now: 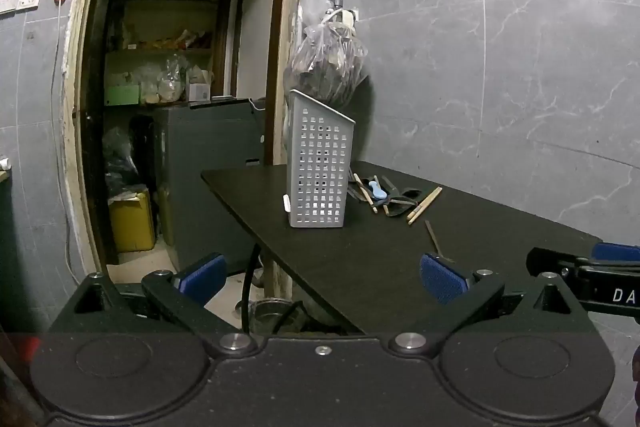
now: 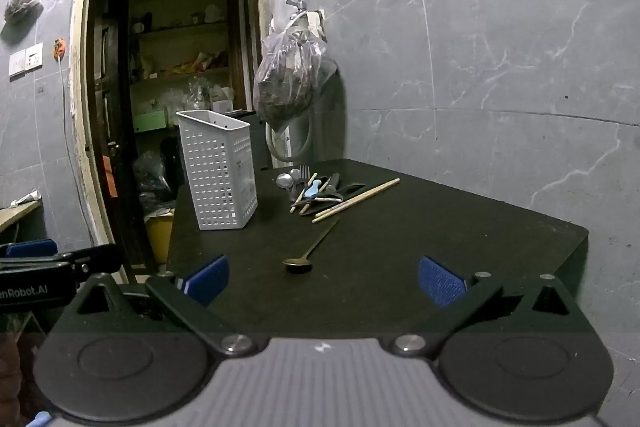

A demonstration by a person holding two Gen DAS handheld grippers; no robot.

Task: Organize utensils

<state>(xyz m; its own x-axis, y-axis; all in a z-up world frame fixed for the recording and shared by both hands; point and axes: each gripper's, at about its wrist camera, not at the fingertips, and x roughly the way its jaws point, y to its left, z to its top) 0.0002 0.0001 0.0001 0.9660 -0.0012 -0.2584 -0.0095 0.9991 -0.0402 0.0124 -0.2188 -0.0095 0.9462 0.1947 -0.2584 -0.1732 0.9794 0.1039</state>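
Observation:
A white perforated utensil holder stands upright on a black table. Beside it lies a pile of utensils: metal spoons, a fork, a blue-handled piece and wooden chopsticks. A long dark spoon lies alone nearer my right gripper. My left gripper is open and empty over the table's near-left edge. My right gripper is open and empty, just short of the spoon's bowl. The right gripper also shows in the left wrist view.
A plastic bag of dark stuff hangs on the grey tiled wall behind the holder. A doorway at the left opens on shelves, a dark cabinet and a yellow container. The table's left edge drops to the floor.

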